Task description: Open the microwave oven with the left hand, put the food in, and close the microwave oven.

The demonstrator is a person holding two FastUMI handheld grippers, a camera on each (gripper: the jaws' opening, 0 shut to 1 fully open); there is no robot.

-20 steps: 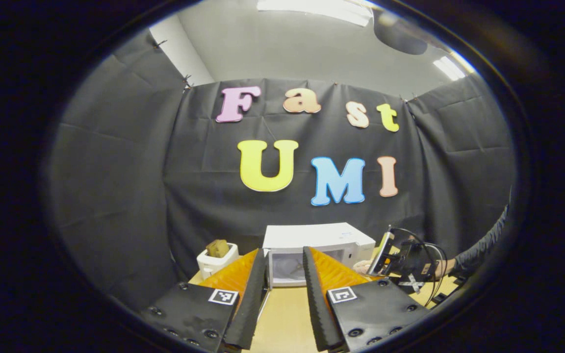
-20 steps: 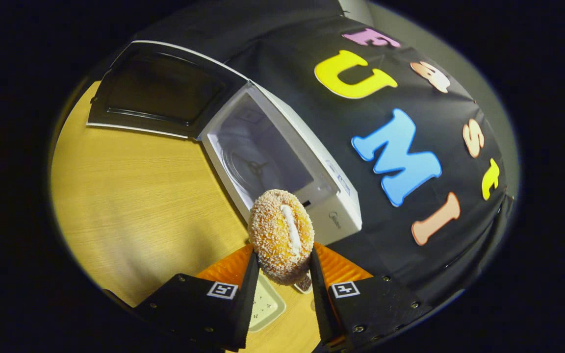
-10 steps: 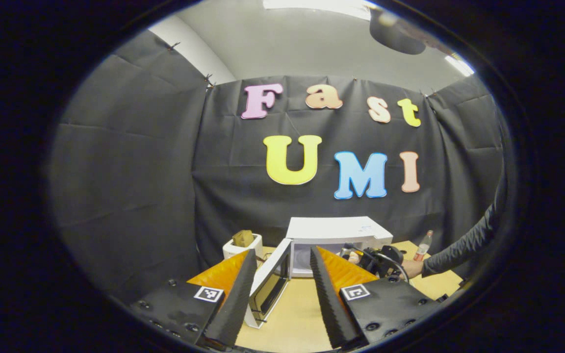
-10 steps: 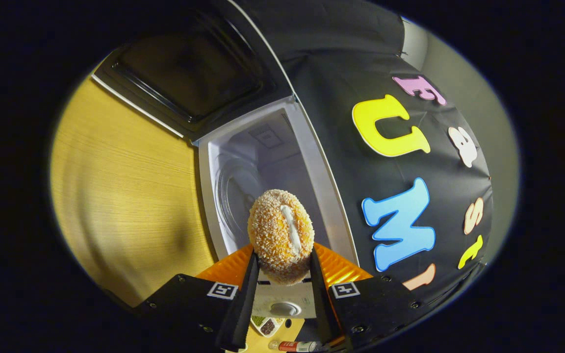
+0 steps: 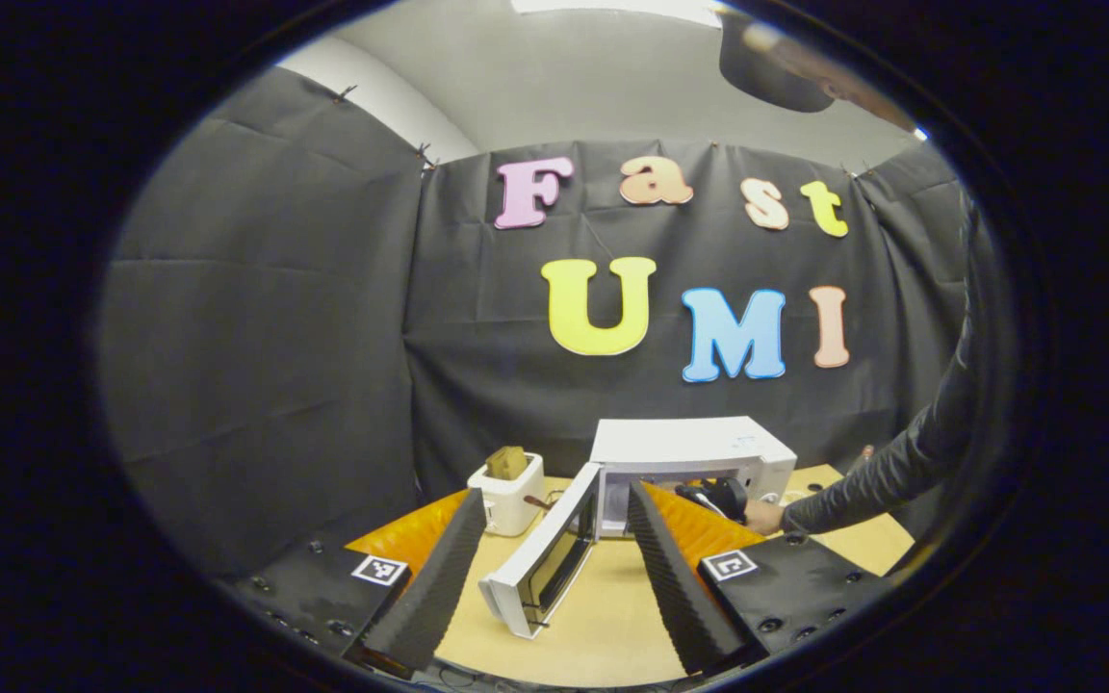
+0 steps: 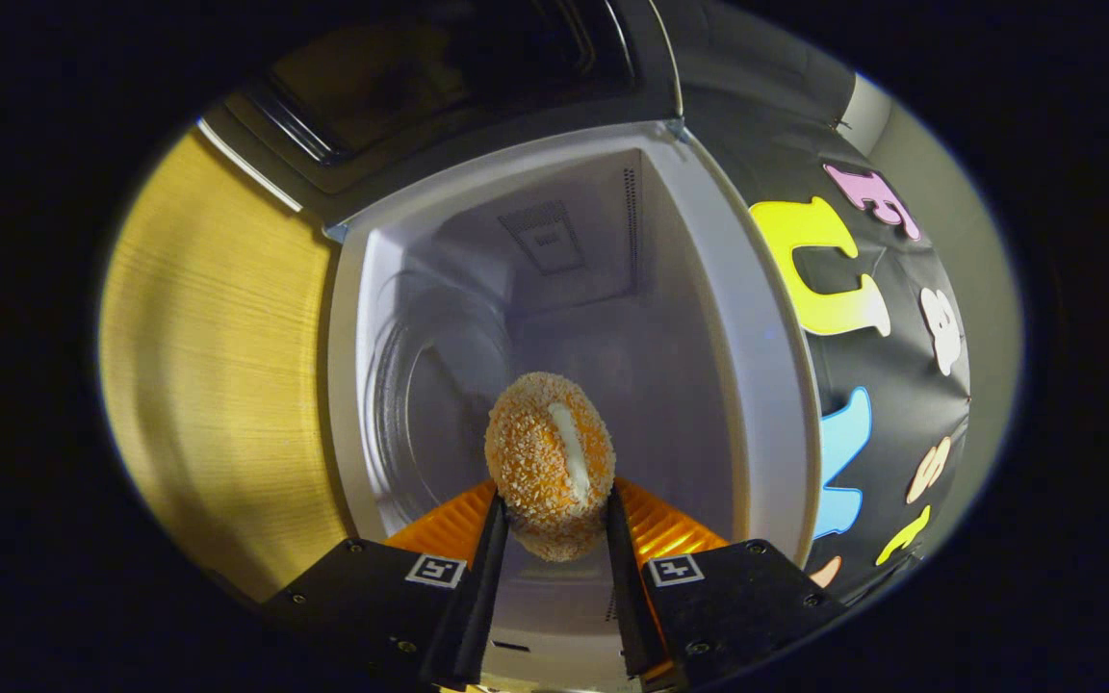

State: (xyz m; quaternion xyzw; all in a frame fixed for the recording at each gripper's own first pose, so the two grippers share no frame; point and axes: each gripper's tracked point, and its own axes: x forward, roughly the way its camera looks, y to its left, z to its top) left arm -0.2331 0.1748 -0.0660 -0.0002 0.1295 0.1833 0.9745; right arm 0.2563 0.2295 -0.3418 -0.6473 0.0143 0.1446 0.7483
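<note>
Right gripper (image 6: 554,520) pinching crumbed bun (image 6: 550,462) — microwave (image 6: 554,289) cavity dead ahead, door (image 5: 543,563) open; left gripper (image 5: 550,539) spread, empty.

Crumb-rough bun (image 6: 550,462), wood-grain table (image 6: 218,385)

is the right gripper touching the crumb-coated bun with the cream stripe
Touching. In the right gripper view, the right gripper has both jaws pressed against the sides of the crumb-coated bun, held before the open white microwave oven.
</note>
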